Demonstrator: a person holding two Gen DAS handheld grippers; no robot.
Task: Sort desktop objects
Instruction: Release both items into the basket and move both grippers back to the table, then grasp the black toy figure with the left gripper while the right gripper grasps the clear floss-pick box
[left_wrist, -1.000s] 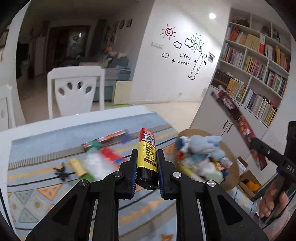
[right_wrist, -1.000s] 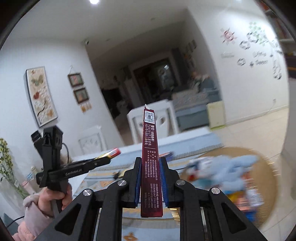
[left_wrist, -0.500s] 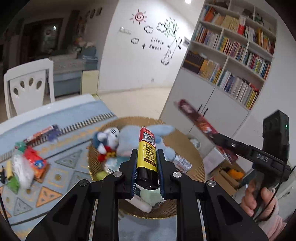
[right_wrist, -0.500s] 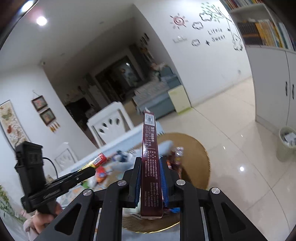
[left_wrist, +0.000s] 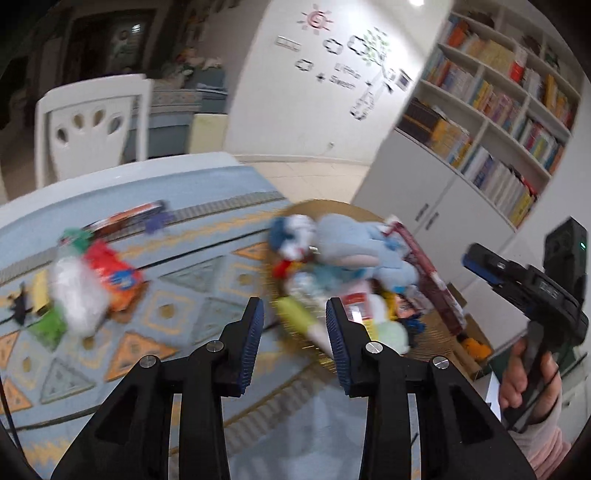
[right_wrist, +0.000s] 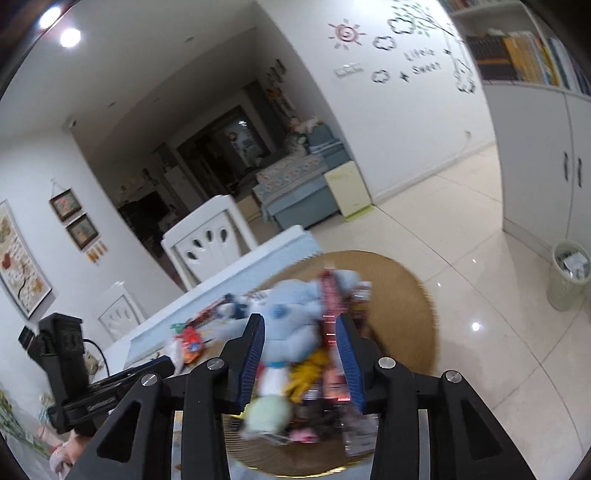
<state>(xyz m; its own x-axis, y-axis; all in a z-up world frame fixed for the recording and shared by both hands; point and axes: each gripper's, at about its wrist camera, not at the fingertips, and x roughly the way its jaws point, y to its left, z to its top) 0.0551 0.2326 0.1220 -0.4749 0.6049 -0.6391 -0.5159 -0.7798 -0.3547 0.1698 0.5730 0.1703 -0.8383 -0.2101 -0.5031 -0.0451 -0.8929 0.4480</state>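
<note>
**Both tongs spread over the woven basket**

The left gripper hovers above a patterned blue tablecloth. Its jaws have just been opening and now stand apart with nothing between them. Just ahead of its tips, and slightly to their right, sits a round woven basket heaped with small things: a pale blue plush toy on top, a long dark red box lying along the basket's far right side, and a yellow tube directly beyond the gap (all blurred, so finer detail is lost). Well to the left of these tongs, a loose pile of snack packets lies on the cloth.

The right gripper points down into the same basket. Its jaws have also just been opening and grip nothing; the plush toy shows beyond the gap, and the red box lies in the basket just beyond the right fingertip.

Each tool appears in the other's view, held by a hand in a pink sleeve.
</note>
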